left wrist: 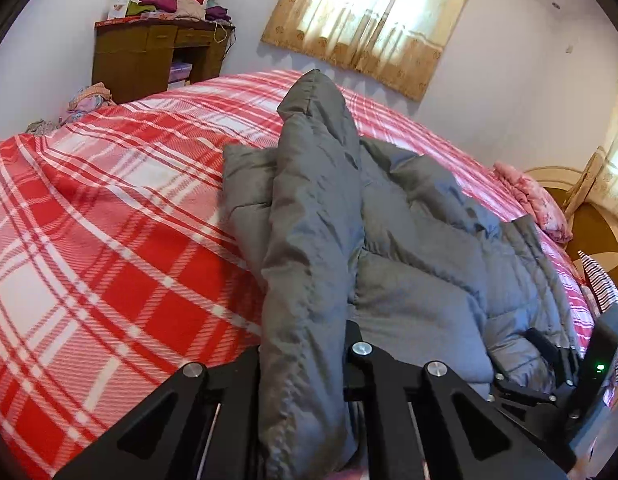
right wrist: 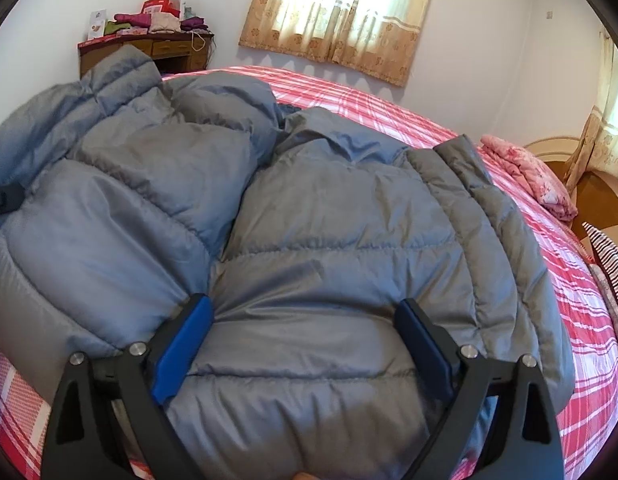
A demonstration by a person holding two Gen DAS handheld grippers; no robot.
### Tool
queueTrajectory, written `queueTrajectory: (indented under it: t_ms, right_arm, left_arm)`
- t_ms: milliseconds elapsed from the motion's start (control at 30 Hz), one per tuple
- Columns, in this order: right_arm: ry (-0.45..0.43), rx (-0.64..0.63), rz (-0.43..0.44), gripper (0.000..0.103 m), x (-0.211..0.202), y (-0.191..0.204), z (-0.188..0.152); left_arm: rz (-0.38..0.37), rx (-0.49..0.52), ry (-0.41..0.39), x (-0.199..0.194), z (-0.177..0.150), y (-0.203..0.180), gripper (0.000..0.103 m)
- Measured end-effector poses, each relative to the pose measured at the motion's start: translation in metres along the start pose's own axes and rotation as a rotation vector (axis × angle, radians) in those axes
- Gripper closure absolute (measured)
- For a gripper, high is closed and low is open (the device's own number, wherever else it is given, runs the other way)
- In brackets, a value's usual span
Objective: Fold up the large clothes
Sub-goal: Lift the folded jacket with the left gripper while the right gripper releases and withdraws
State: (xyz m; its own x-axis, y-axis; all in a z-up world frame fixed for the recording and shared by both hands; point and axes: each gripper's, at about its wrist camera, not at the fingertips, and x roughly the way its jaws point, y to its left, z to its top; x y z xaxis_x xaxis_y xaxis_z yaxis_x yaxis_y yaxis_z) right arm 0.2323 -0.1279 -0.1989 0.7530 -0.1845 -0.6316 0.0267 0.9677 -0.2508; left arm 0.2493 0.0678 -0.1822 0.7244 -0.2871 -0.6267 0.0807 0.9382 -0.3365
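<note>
A long fold of the grey quilted puffer jacket (left wrist: 309,264) is clamped in the left tool (left wrist: 305,364), running straight ahead. The right tool (right wrist: 305,344), spread wide, straddles its body on the red-checked bed (left wrist: 109,216).

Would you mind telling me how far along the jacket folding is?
Early stage. Done: the grey puffer jacket lies on the plaid bedspread. In hand: the left gripper is shut on a raised fold; the right gripper straddles the hem, open. Left: all folds.
</note>
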Motion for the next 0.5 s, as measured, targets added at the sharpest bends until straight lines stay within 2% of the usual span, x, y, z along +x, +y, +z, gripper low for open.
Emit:
queueTrajectory:
  t_ms: [100,167,233,300,367,433,500]
  right_arm:
    - [-0.008,-0.032,0.03,0.01,-0.005,0.018,0.002]
    - [-0.012,-0.047,0.117,0.014,-0.013,0.025,0.006]
    - [-0.028,-0.027,0.206,0.018,-0.026,0.017,0.011]
    - [-0.082,0.042,0.239,0.018,-0.046,-0.008,0.014]
    - [-0.129,0.115,0.234,0.018,-0.061,-0.042,0.016]
    - [-0.138,0.197,0.167,0.018,-0.065,-0.09,0.014]
    - [-0.109,0.241,0.077,0.018,-0.057,-0.13,0.008]
  left_arm:
    - [0.029,0.004,-0.025,-0.022,0.002,0.005,0.097]
    - [0.047,-0.007,-0.037,-0.037,0.012,0.013,0.097]
    - [0.068,0.008,-0.065,-0.056,0.02,0.017,0.097]
    - [0.097,0.034,-0.095,-0.07,0.029,0.016,0.097]
    - [0.11,0.067,-0.126,-0.083,0.038,0.007,0.097]
    - [0.093,0.097,-0.152,-0.093,0.046,-0.015,0.097]
    - [0.087,0.16,-0.178,-0.099,0.052,-0.046,0.097]
